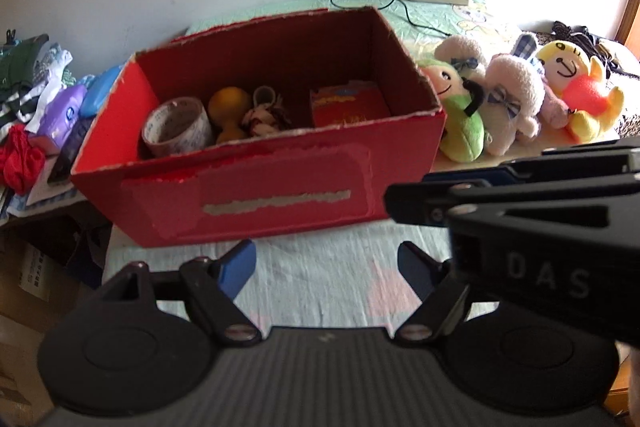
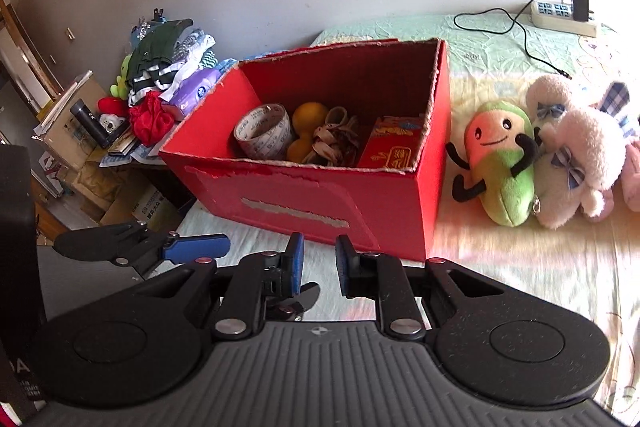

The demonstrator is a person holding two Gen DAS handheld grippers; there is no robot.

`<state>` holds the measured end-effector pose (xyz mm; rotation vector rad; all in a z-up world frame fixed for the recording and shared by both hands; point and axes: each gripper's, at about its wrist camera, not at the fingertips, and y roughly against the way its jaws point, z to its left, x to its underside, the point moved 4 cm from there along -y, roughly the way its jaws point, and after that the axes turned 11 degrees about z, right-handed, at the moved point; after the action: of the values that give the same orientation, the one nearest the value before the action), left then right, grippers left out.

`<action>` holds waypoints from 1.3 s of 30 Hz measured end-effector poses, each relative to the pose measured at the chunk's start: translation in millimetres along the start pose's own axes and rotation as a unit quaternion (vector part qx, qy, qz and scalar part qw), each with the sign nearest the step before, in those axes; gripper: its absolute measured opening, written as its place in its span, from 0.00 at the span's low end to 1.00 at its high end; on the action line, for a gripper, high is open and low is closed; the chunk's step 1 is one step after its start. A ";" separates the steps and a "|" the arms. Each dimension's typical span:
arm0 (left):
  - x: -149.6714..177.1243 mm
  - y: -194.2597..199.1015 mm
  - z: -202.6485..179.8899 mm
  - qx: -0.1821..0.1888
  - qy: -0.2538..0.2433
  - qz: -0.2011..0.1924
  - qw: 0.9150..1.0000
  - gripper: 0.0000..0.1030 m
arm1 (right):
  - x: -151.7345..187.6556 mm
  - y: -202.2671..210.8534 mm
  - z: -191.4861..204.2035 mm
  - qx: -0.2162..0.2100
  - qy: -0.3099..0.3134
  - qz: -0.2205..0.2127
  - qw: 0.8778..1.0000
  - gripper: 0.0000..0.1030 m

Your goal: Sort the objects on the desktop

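At the centre of both wrist views stands a red cardboard box (image 1: 256,195) on the sheet-covered tabletop (image 2: 520,267), its top open. Inside, from left to right across the frame, lie a roll of clear tape (image 2: 264,135), an orange dumbbell-shaped toy (image 2: 306,131), a tangle of beige and brown bands (image 2: 334,143) and a small red packet (image 2: 394,147). Right of the box in the frame, touching its side wall or just beside it, a green bean plush (image 2: 498,163) leans against a pale pink rabbit plush (image 2: 576,163); the left wrist view also shows a yellow plush (image 1: 580,95) further right. A power strip (image 2: 564,17) sits in the upper right, a heap of clothes (image 2: 168,83) at the left.

The left gripper (image 1: 326,269) hovers low in front of the box, its fingers spread wide with nothing between them. The right gripper (image 2: 318,267) hangs beside it, its fingers parted by a narrow gap, also empty.

Judging by the filled box and the empty fingers, the work seems to be between placements: small items are in, the plush toys remain outside. The next move probably calls for the right gripper to widen, swing toward the green bean plush at the right of the frame, and close on its soft body before lifting it over the torn box rim.
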<state>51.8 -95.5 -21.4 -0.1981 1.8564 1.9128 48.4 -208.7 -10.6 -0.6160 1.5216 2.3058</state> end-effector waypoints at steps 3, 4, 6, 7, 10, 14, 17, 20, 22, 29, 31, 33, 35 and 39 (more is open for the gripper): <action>9.4 -11.1 3.5 0.000 0.012 0.031 0.999 0.74 | 9.4 -3.9 -9.2 0.008 -0.021 0.012 1.000 0.18; 12.7 -13.9 4.6 -0.002 0.017 0.042 0.999 0.73 | 11.6 -5.6 -11.6 0.014 -0.025 0.016 0.999 0.18; 16.8 -17.6 7.5 -0.009 0.024 0.056 0.998 0.73 | 17.1 -10.4 -14.4 0.024 -0.033 0.024 0.999 0.18; 18.5 -18.5 8.9 -0.014 0.027 0.061 0.998 0.73 | 18.7 -12.8 -15.1 0.028 -0.036 0.029 0.999 0.18; 23.2 -19.9 14.7 -0.024 0.033 0.073 0.997 0.73 | 24.8 -18.5 -14.8 0.041 -0.045 0.043 0.997 0.18; 23.6 -22.4 28.4 -0.040 0.038 0.086 0.995 0.74 | 26.9 -23.8 -6.9 0.051 -0.052 0.049 0.996 0.18; 22.6 -26.7 43.7 -0.038 0.044 0.098 0.994 0.74 | 25.2 -30.3 1.7 0.064 -0.058 0.052 0.995 0.18; 24.0 -29.5 61.1 -0.030 0.047 0.108 0.993 0.75 | 21.9 -37.2 13.3 0.065 -0.063 0.055 0.994 0.18; 24.4 -30.6 72.3 -0.034 0.046 0.107 0.993 0.76 | 19.6 -41.1 21.4 0.069 -0.065 0.052 0.994 0.18; 20.3 -30.5 103.9 -0.029 0.034 0.097 0.994 0.80 | 10.2 -56.1 50.3 0.074 -0.067 0.041 0.994 0.18; 18.4 -30.9 111.4 -0.027 0.030 0.095 0.995 0.80 | 7.6 -60.4 56.5 0.075 -0.070 0.039 0.994 0.18; 16.5 -30.5 118.2 -0.026 0.024 0.091 0.995 0.81 | 4.9 -63.5 62.3 0.075 -0.070 0.036 0.994 0.18; 13.9 -29.6 124.5 -0.025 0.019 0.088 0.996 0.81 | 1.0 -65.6 69.3 0.075 -0.071 0.032 0.994 0.18; 6.5 -25.0 134.4 -0.024 0.013 0.079 0.996 0.83 | -6.5 -62.4 79.1 0.077 -0.075 0.020 0.994 0.18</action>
<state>85.3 36.4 -36.5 -0.0946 1.8944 2.0726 69.4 -111.7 -29.3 -0.3683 1.6334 2.1816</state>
